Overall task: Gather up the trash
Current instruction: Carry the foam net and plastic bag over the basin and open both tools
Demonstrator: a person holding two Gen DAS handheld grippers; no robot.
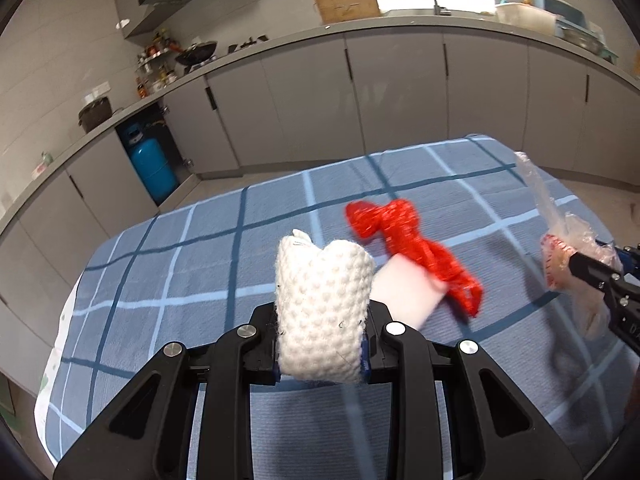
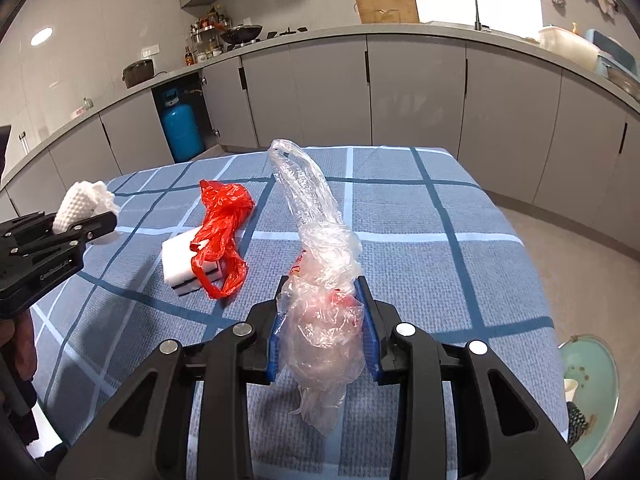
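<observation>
Kitchen, grey cabinets; table (image 2: 420,240) under blue checked cloth. Left gripper (image 1: 322,344) is clamped on a white foam net (image 1: 322,304); right gripper (image 2: 324,336) on a clear plastic bag (image 2: 320,280). Red bag (image 2: 220,224) lies across a white sponge (image 2: 180,260), mid-table. Advise firm grips and a level carry to the green bin (image 2: 592,384), near right.

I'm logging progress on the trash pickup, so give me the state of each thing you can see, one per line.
left gripper: shut on white foam net, lifted off table
right gripper: shut on clear plastic bag
white foam net: held, folded
clear plastic bag: held, crumpled
red plastic bag: loose, draped over sponge
sponge: lying on tablecloth
</observation>
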